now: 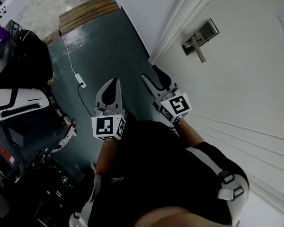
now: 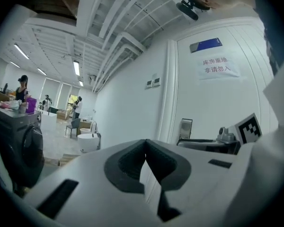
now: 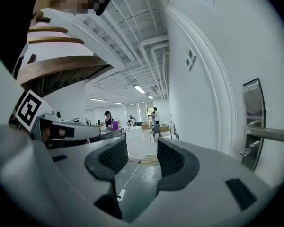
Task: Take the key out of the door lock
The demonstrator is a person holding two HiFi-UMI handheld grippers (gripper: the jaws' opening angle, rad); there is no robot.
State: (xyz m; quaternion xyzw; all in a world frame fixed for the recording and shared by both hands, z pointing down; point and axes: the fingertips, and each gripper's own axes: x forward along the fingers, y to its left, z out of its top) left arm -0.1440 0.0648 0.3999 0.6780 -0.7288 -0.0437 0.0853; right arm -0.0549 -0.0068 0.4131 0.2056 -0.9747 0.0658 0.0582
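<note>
Steer your wide-open, empty right hand-held gripper [image 3: 142, 149] to the key [image 3: 246, 151] at 3 o'clock, under the handle [image 3: 267, 134].

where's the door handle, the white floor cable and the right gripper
door handle [image 1: 199, 50]: head view, middle of the lever
white floor cable [image 1: 81, 83]: head view, its white inline block
right gripper [image 3: 142, 149]: right gripper view, midway between its open fingertips

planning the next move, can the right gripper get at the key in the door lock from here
Probably yes: the right gripper has its jaws apart and empty, and nothing stands between it and the key below the door handle, off to its right.
</note>
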